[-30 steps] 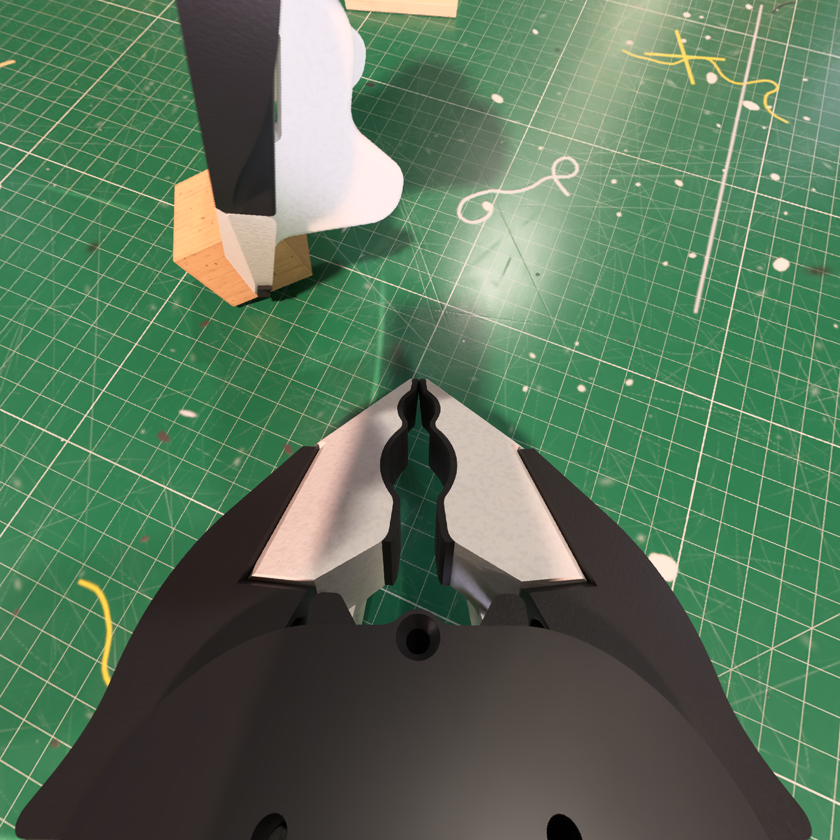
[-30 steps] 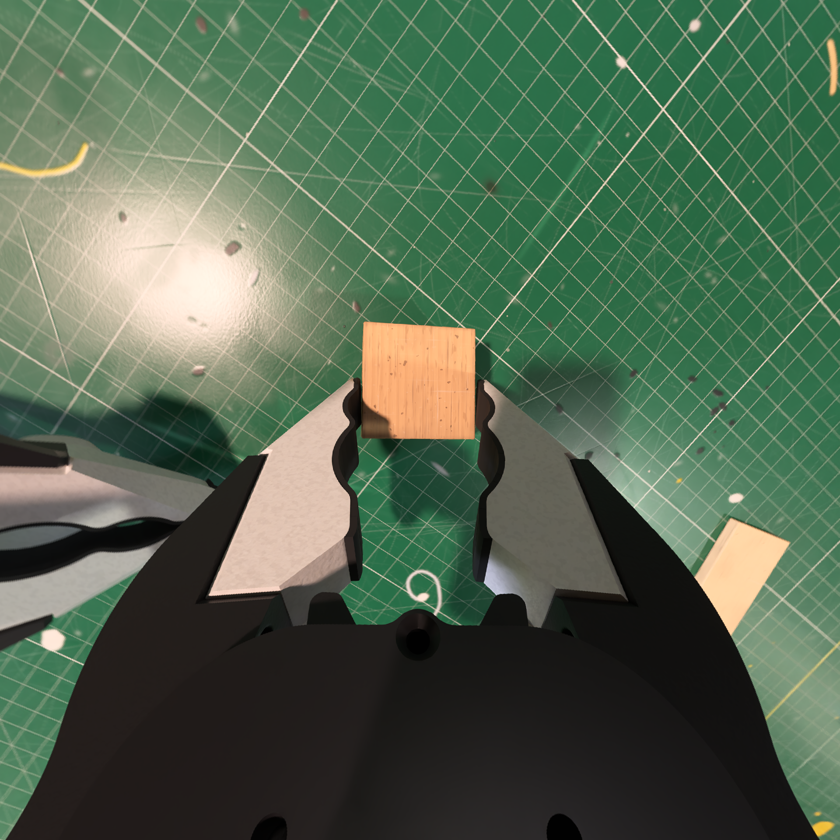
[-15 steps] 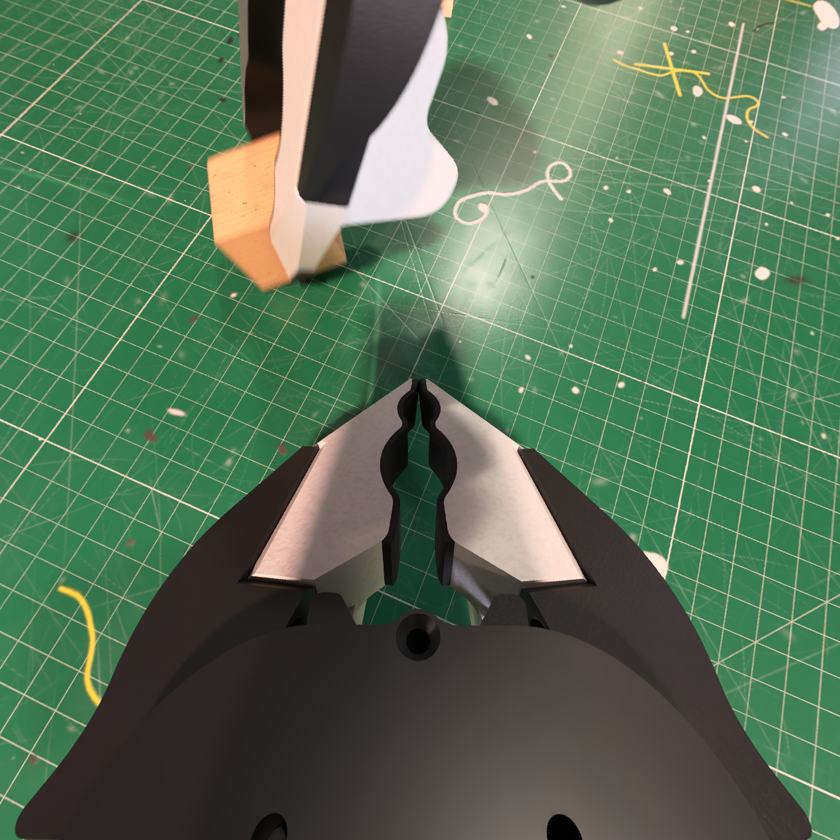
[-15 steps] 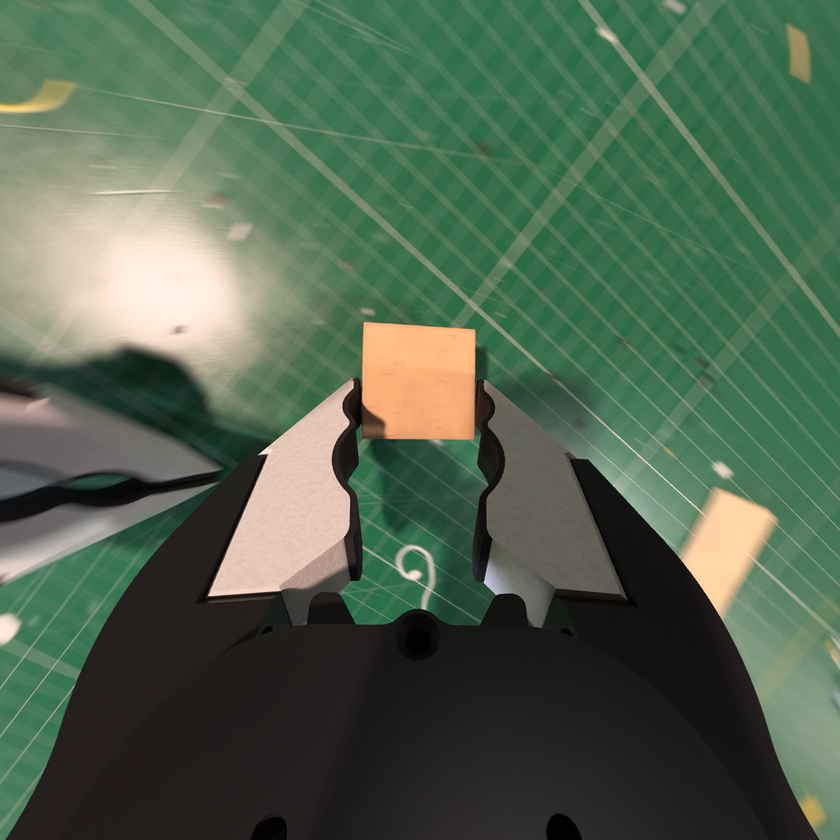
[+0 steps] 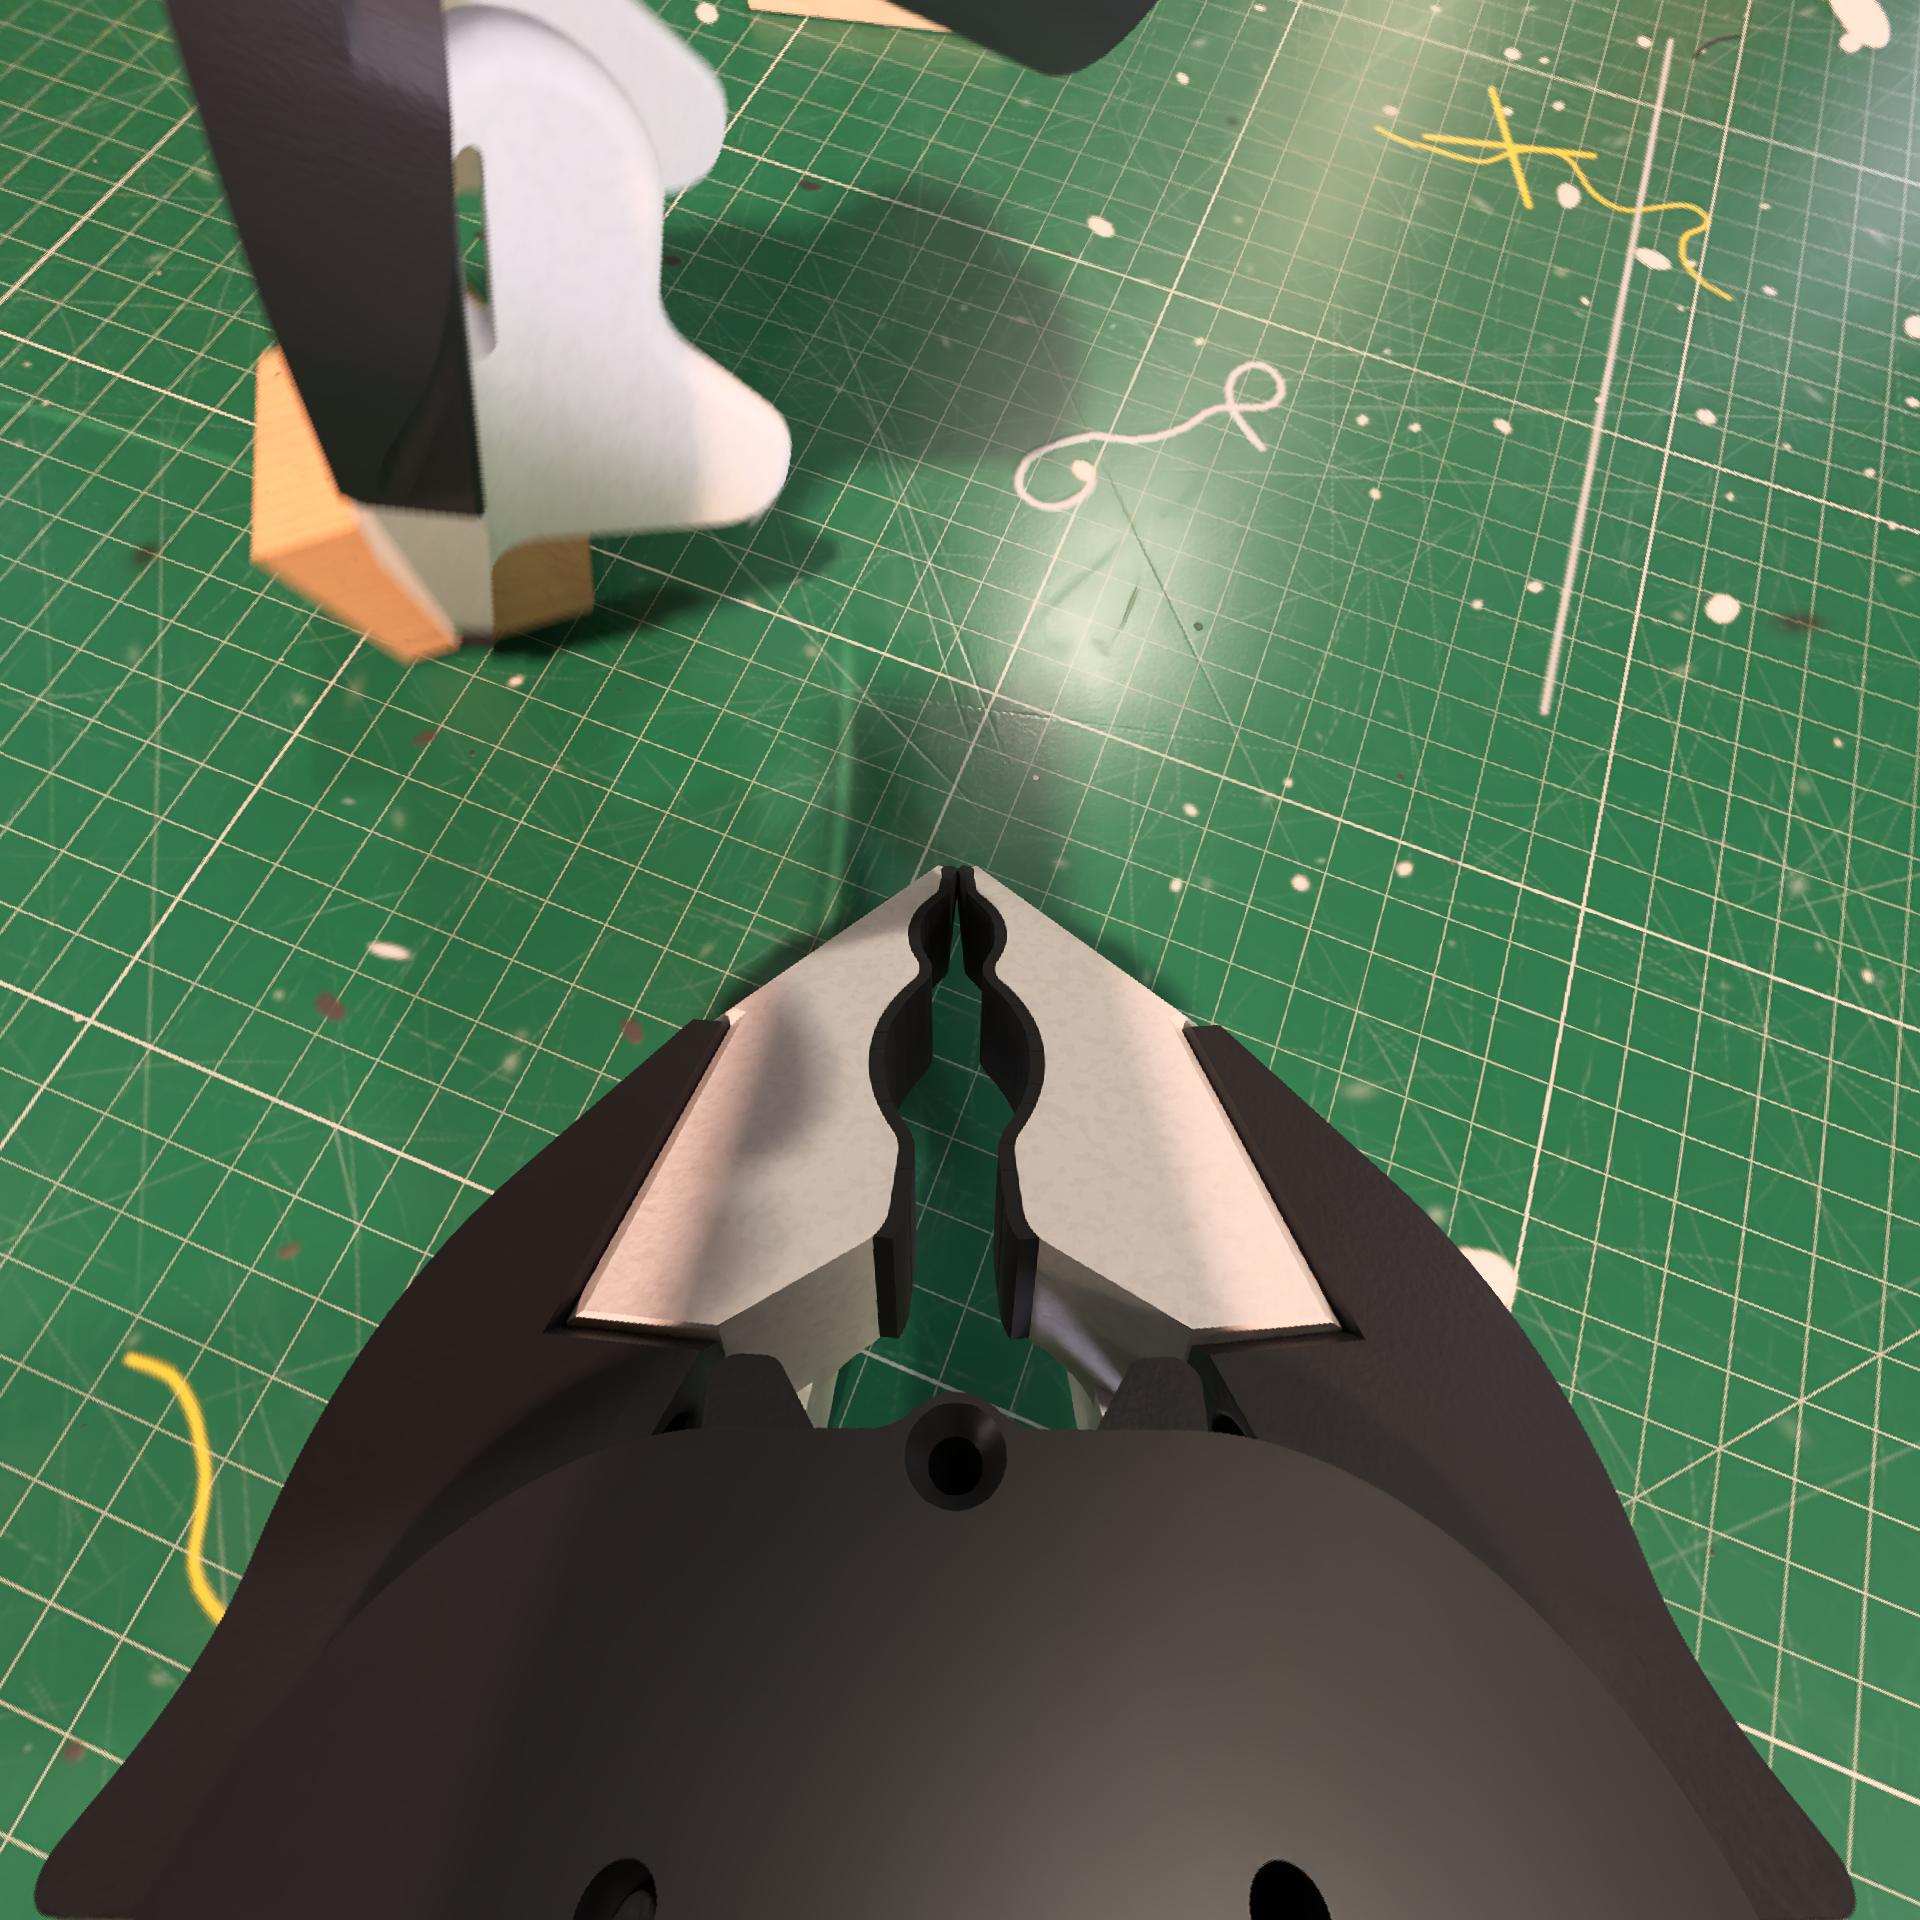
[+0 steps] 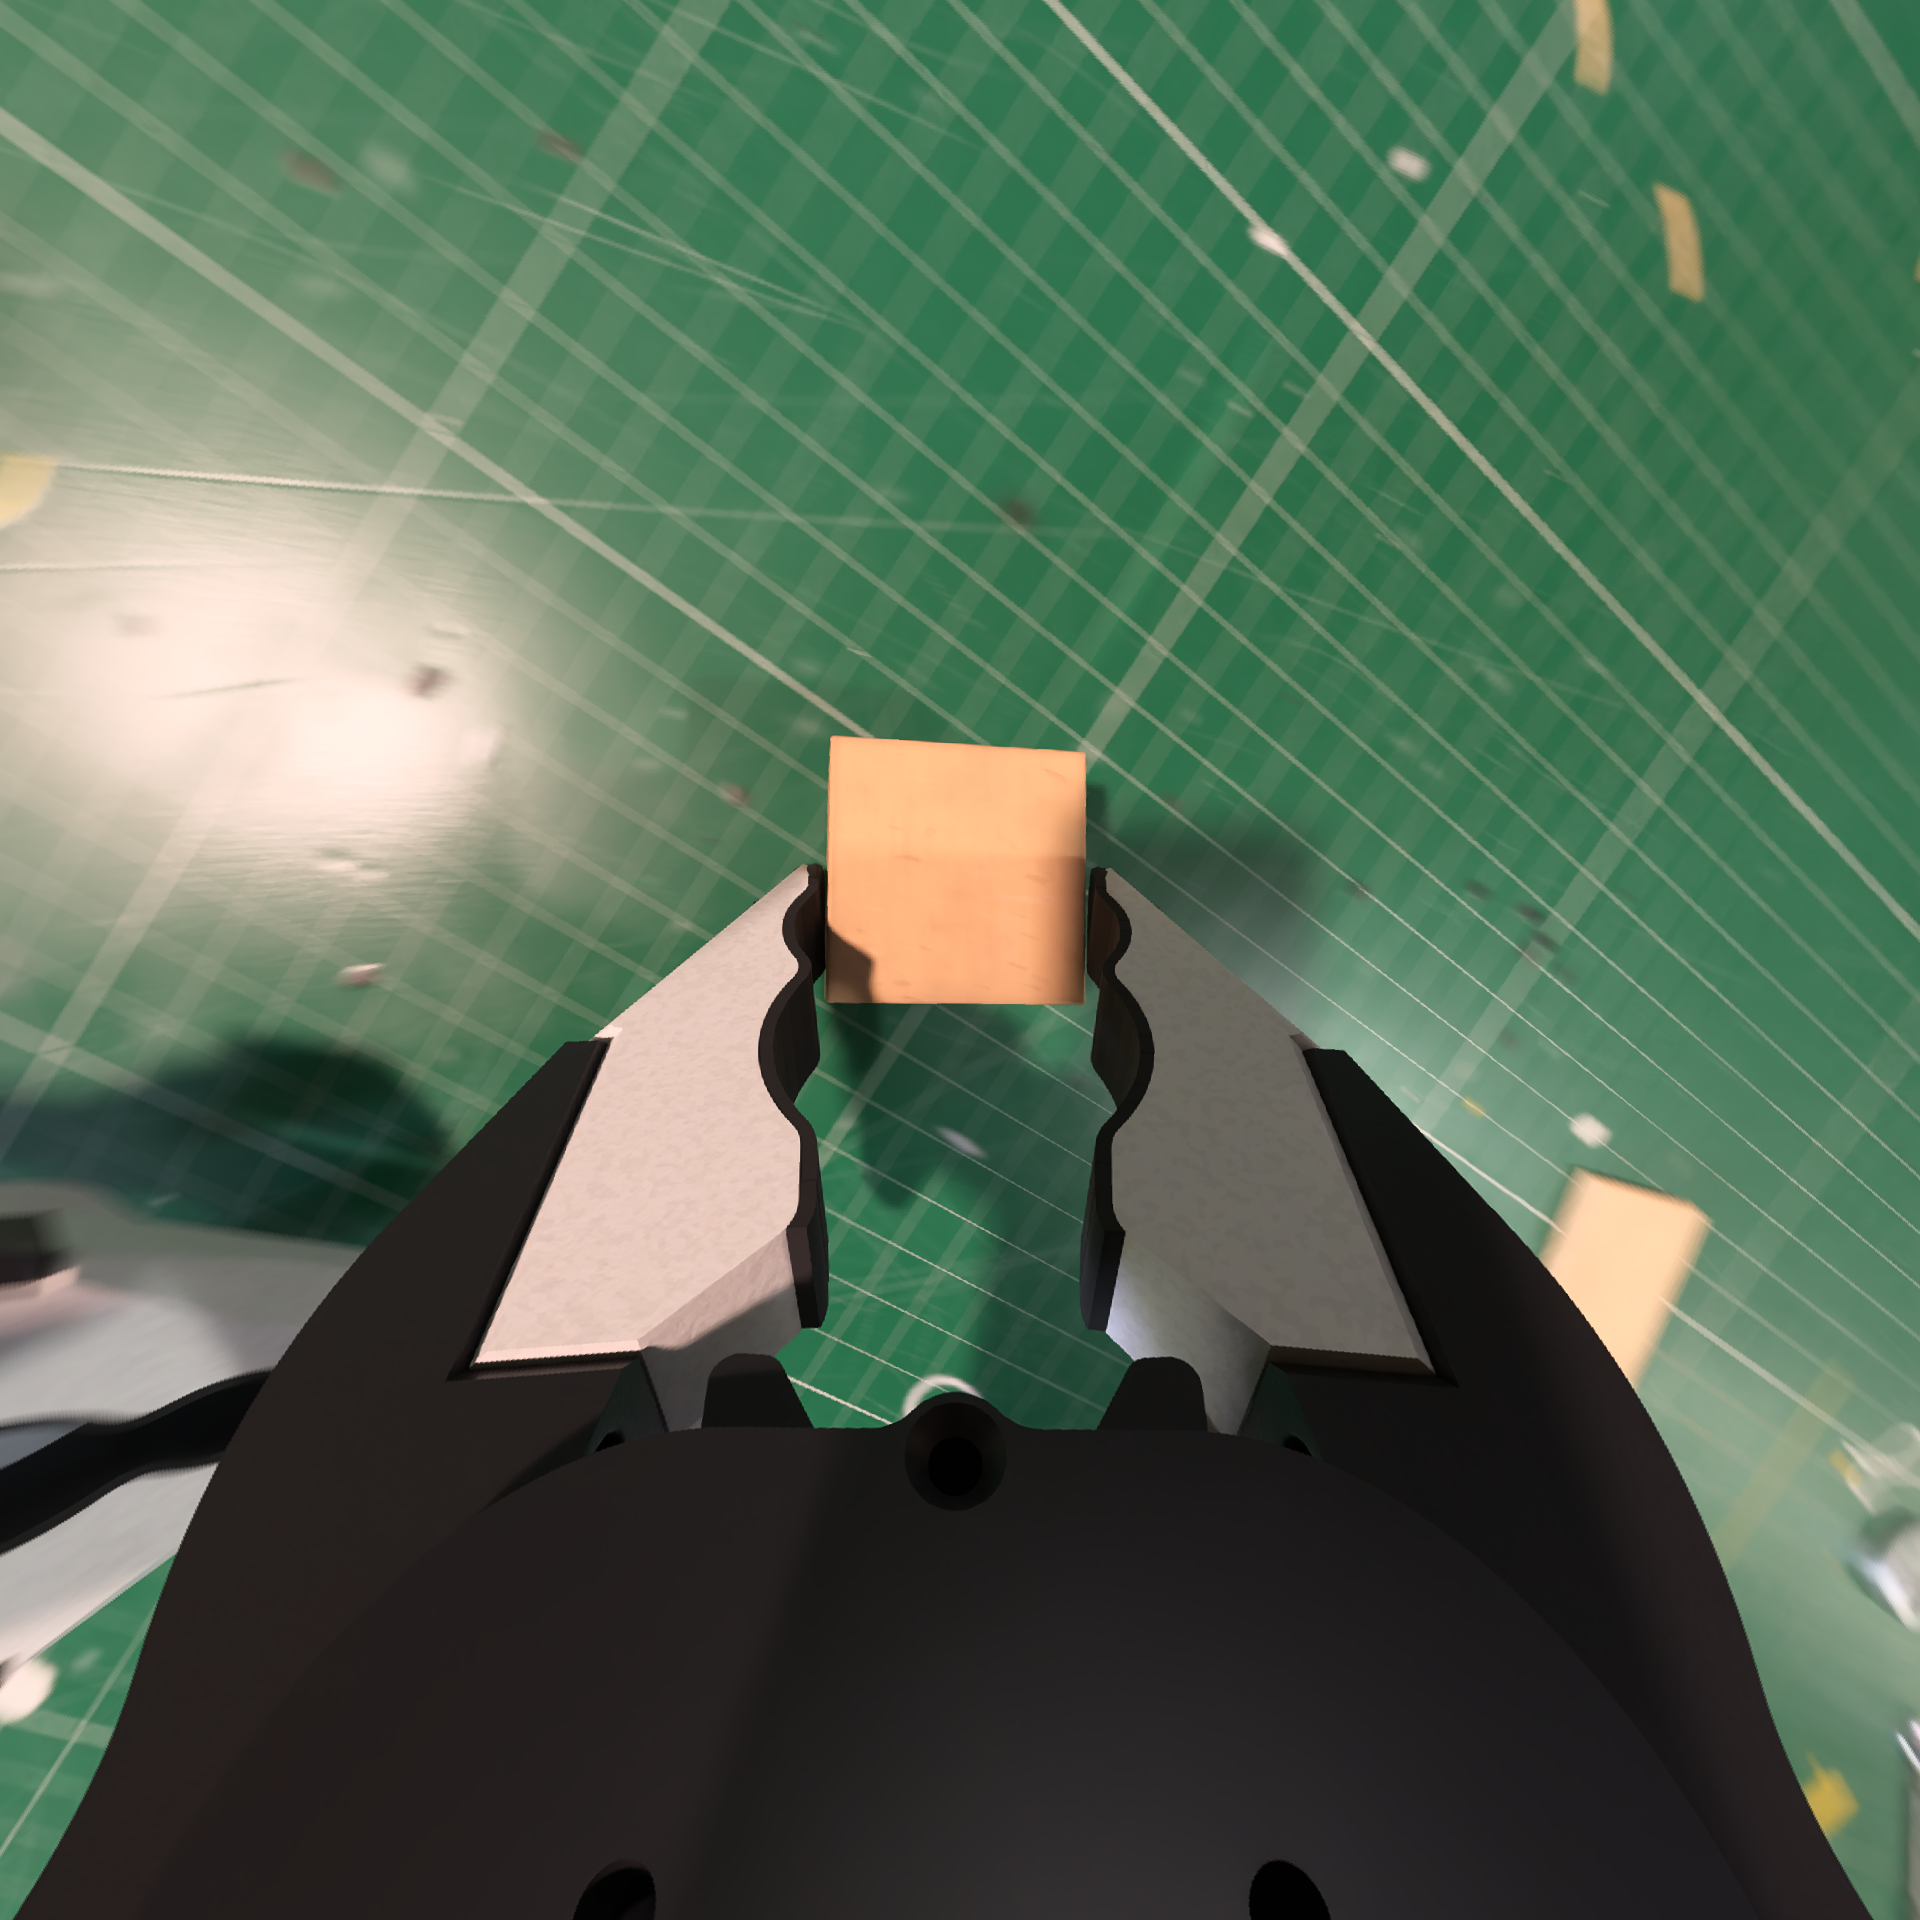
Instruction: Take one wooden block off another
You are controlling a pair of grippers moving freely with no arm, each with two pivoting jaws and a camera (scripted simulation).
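Observation:
My right gripper (image 6: 956,883) is shut on a small light-brown wooden cube (image 6: 956,831), pinched at the fingertips and held just over the green cutting mat (image 6: 1351,520). In the left wrist view the same cube (image 5: 312,561) shows at the upper left, tilted, between the right gripper's white fingers (image 5: 582,416). A second, paler wooden block (image 6: 1621,1278) lies flat on the mat to the right, apart from the cube. My left gripper (image 5: 956,878) is shut and empty, low over the mat, nearer than the cube.
The mat bears white grid lines, paint specks and yellow scribbles (image 5: 1538,166). The left gripper's body (image 6: 104,1403) shows at the lower left of the right wrist view. A small metal piece (image 6: 1891,1538) lies at the right edge.
The right gripper has carried the cube and tilted it, so a second face now shows in its own view. In the left wrist view the cube shifted sideways. The left gripper stayed shut.

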